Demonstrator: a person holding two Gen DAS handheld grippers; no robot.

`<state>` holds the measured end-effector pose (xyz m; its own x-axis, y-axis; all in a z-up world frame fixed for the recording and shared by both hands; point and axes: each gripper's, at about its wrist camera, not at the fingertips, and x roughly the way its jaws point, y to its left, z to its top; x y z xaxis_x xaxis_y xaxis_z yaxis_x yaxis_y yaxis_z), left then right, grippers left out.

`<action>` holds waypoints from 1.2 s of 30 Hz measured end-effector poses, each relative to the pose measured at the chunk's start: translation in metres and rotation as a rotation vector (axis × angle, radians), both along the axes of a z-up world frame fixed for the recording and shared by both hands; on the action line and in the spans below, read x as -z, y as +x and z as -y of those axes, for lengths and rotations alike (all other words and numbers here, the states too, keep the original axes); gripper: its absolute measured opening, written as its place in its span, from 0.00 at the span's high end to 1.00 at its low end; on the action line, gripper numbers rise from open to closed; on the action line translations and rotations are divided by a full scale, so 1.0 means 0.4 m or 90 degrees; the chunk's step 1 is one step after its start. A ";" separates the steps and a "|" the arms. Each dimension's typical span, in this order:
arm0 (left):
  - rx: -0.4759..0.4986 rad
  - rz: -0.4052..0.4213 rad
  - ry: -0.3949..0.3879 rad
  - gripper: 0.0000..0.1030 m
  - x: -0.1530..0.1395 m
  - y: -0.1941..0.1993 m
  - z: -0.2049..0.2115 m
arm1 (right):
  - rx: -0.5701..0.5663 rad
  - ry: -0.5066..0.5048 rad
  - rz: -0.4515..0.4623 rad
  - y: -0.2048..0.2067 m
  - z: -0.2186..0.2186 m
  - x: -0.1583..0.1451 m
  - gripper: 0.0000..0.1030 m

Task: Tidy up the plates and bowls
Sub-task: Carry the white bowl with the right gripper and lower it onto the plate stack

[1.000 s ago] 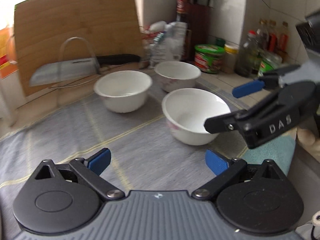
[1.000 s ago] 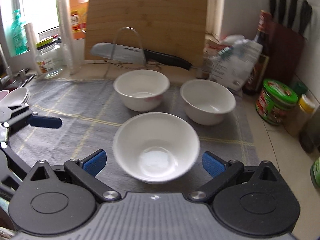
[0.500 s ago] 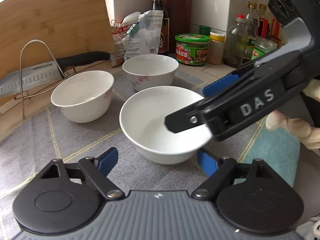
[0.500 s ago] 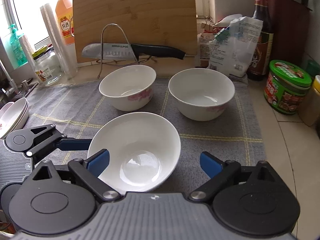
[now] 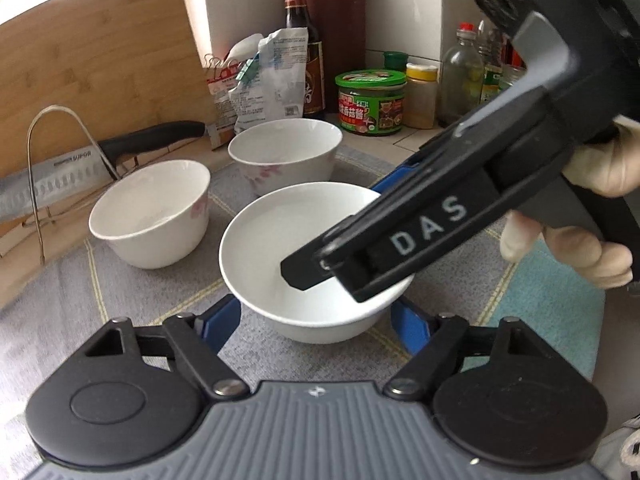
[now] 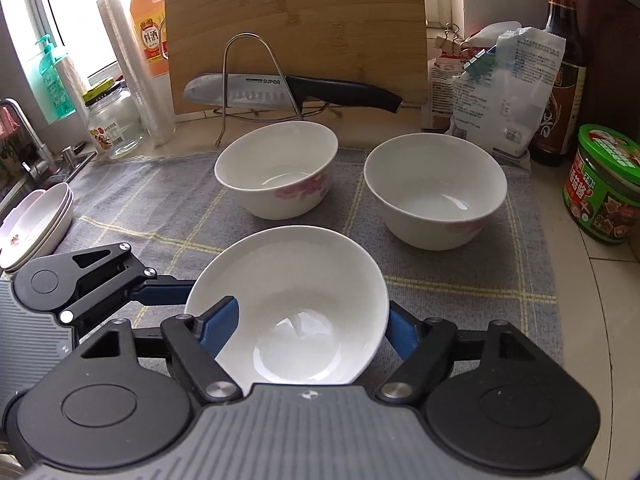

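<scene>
Closing from wide apart onto the plain white round ceramic bowl on the grey checked cloth mat — left gripper and right gripper both now pinching its sides, blue pads against the wall. Readable: "SUPOR" on the steel-bladed black-handled knife, "DAS" on the right gripper's arm. Far pad of right gripper half hidden — bowl base cut off.

We find open grey mat left of the near bowl, up to the stacked plates. Ahead, two flowered bowls block us, a narrow gap between them; jars crowd the right of the worktop.
</scene>
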<state>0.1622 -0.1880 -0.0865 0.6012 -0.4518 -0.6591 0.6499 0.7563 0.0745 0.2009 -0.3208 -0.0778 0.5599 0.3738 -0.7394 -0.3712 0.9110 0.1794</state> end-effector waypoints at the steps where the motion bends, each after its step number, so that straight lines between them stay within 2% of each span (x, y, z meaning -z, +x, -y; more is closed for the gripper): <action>1: 0.003 0.007 0.004 0.21 0.000 -0.001 0.002 | -0.001 0.006 -0.002 0.003 0.001 0.000 0.20; 13: 0.006 0.011 0.008 0.21 -0.002 -0.005 -0.005 | -0.001 -0.006 -0.002 0.001 -0.013 -0.010 0.20; 21: -0.018 0.012 0.005 0.21 -0.028 -0.028 -0.065 | -0.035 -0.011 0.008 -0.020 -0.063 -0.038 0.20; 36: -0.133 0.020 0.021 0.21 -0.059 -0.089 -0.270 | -0.156 -0.003 0.017 -0.038 -0.290 -0.067 0.20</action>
<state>0.1268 -0.0802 -0.0631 0.7001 -0.2940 -0.6508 0.4764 0.8711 0.1189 0.1856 -0.2049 -0.0512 0.4723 0.4972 -0.7278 -0.5858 0.7940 0.1623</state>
